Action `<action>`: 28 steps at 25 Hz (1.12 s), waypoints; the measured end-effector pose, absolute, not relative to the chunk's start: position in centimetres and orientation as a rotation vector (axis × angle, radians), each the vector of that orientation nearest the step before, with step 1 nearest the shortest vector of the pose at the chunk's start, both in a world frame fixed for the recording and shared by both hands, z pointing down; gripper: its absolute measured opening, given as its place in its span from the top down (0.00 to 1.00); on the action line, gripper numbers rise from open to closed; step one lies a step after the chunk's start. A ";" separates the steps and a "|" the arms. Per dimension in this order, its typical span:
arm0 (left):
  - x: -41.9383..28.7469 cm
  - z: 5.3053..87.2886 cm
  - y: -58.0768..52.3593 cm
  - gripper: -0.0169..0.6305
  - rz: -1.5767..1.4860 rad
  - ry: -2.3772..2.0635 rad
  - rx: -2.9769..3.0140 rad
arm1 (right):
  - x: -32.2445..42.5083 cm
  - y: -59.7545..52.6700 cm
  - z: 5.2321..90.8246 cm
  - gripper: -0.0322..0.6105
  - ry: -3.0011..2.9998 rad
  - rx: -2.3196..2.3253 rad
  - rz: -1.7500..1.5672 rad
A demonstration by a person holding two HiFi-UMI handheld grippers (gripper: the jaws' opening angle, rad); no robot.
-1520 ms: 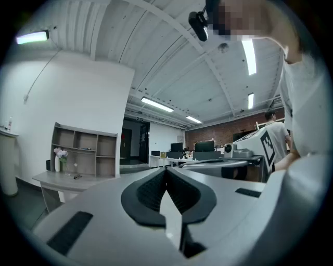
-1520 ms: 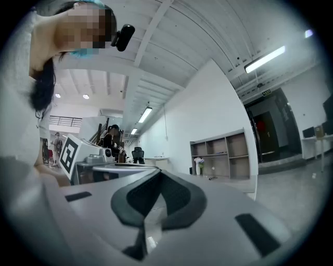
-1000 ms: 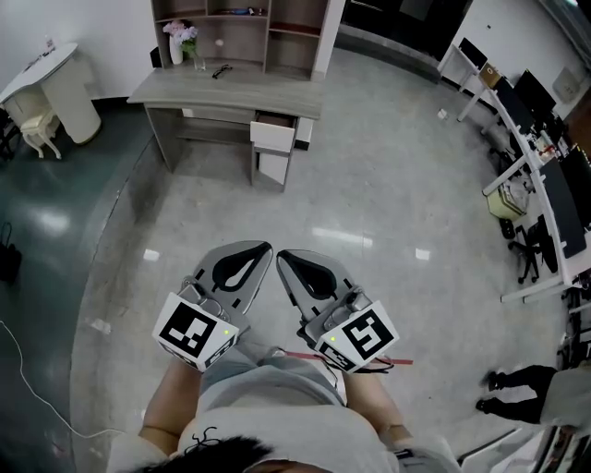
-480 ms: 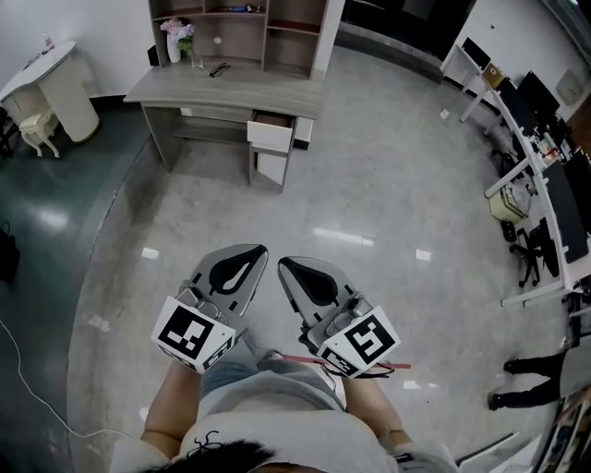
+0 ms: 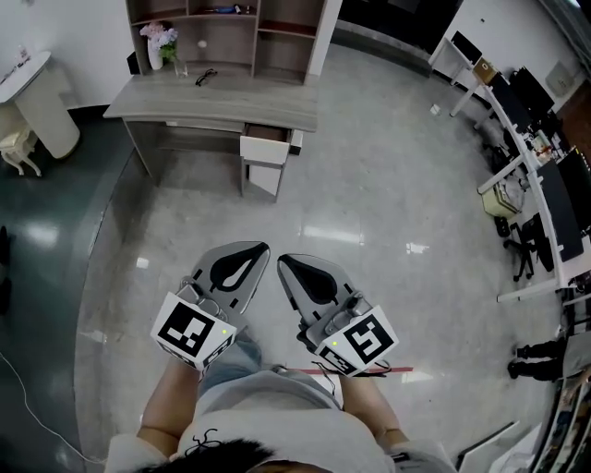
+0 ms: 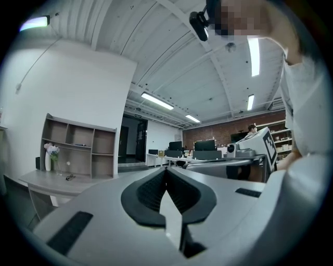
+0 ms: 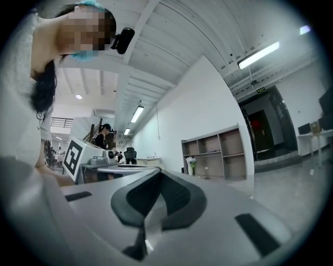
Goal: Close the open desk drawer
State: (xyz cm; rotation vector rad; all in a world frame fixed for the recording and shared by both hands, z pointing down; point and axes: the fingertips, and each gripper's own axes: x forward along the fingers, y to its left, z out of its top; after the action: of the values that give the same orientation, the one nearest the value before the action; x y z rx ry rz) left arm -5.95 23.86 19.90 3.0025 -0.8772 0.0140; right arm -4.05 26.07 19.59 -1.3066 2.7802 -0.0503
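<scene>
The grey wooden desk (image 5: pixel 212 98) stands far ahead at the top of the head view. Its white-fronted drawer (image 5: pixel 264 150) is pulled out at the desk's right end. Both grippers are held close to the person's body, well short of the desk, side by side and apart from each other. My left gripper (image 5: pixel 265 247) is shut with nothing between its jaws, and its own view (image 6: pixel 166 169) shows the tips meeting. The right gripper (image 5: pixel 282 260) is likewise shut and empty (image 7: pixel 158 172). The desk (image 6: pixel 44 181) shows at the left of the left gripper view.
An open shelf unit (image 5: pixel 231 26) stands behind the desk, with a vase of flowers (image 5: pixel 155 42) and glasses (image 5: pixel 205 77) on the desktop. A white round table (image 5: pixel 35 88) is at far left. Office desks with chairs (image 5: pixel 528 185) line the right. Someone's feet (image 5: pixel 536 356) show at right.
The desk and drawer have slid slightly left and down in the head view as the view shifted. The feet at right moved further right. Both grippers stay shut and in place.
</scene>
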 end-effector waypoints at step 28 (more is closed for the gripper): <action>-9.5 21.3 7.6 0.96 0.026 -0.731 3.012 | -8.1 9.4 20.6 0.94 2.735 -1.430 -0.093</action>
State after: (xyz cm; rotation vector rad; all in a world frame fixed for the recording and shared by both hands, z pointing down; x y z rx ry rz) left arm -9.48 7.57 21.30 3.0123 -0.7309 0.0261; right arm -8.11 9.42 20.58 -1.4298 2.7353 -0.0933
